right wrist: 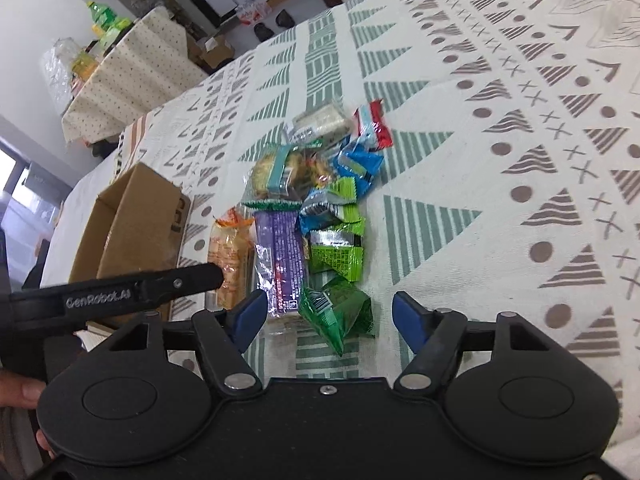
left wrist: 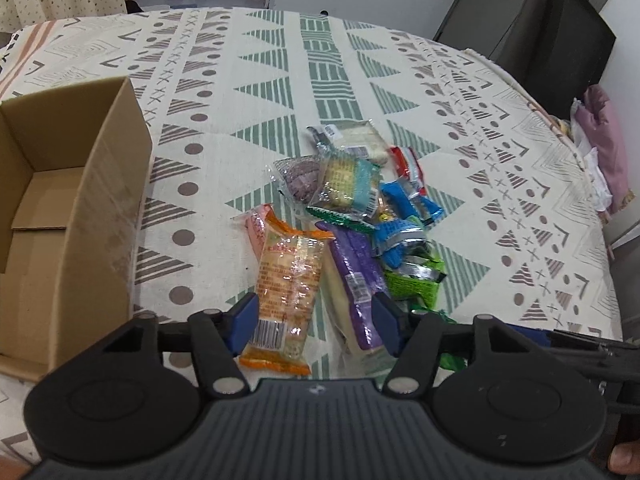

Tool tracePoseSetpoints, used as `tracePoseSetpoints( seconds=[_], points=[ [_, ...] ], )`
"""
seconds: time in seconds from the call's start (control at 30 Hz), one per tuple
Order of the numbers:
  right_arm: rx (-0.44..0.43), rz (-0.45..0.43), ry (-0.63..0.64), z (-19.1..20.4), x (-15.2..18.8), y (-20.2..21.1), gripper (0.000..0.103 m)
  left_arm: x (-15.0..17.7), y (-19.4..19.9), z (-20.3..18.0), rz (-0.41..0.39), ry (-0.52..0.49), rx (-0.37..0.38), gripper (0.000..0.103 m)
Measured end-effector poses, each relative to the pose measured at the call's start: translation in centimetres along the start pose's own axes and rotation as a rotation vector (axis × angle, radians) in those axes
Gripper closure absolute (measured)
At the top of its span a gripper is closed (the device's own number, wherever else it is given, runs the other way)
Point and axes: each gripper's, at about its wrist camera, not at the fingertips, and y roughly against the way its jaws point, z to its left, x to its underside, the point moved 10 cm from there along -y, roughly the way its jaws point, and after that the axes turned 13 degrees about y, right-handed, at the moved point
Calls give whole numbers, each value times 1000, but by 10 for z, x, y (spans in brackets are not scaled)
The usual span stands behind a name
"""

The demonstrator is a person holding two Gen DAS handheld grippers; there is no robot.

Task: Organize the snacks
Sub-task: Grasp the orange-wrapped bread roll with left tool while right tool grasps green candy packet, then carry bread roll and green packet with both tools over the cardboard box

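A pile of wrapped snacks lies mid-table on the patterned cloth (left wrist: 320, 60). My left gripper (left wrist: 315, 322) is open just above the table, its blue pads either side of an orange cracker packet (left wrist: 288, 280) and a purple packet (left wrist: 354, 268). To its left stands an open cardboard box (left wrist: 100, 208), and the part of its inside that shows is bare. My right gripper (right wrist: 330, 318) is open too, with a green packet (right wrist: 338, 312) between its pads. One black finger (right wrist: 188, 278) of the left gripper reaches over the orange packet (right wrist: 230, 256) beside the box (right wrist: 136, 220).
Blue, green and red packets (left wrist: 404, 208) and a clear-wrapped biscuit pack (left wrist: 344, 180) make up the far side of the pile. A dark cabinet (left wrist: 552, 28) stands past the table's right corner, with pink cloth (left wrist: 604, 136) at the right edge. A second, dotted-cloth table (right wrist: 132, 76) holds bottles.
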Motion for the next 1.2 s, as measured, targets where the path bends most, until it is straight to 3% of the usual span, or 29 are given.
tracePoseSetpoints(
  seconds=[0.27,0.47,0.63,1.2],
  points=[
    [6,59,21,-4,13,-28,49,4,-25,7,26,-1,-18,47],
    [9,42,32,-6,13,-31,51,4,-33,10,29,8,-16,50],
    [16,28,39,-6,11,-31,56,7,-38,12,40,12,-20,67],
    [32,-126,34,9,-10,23,59,6,14,-3,-37,8,37,70]
  ],
)
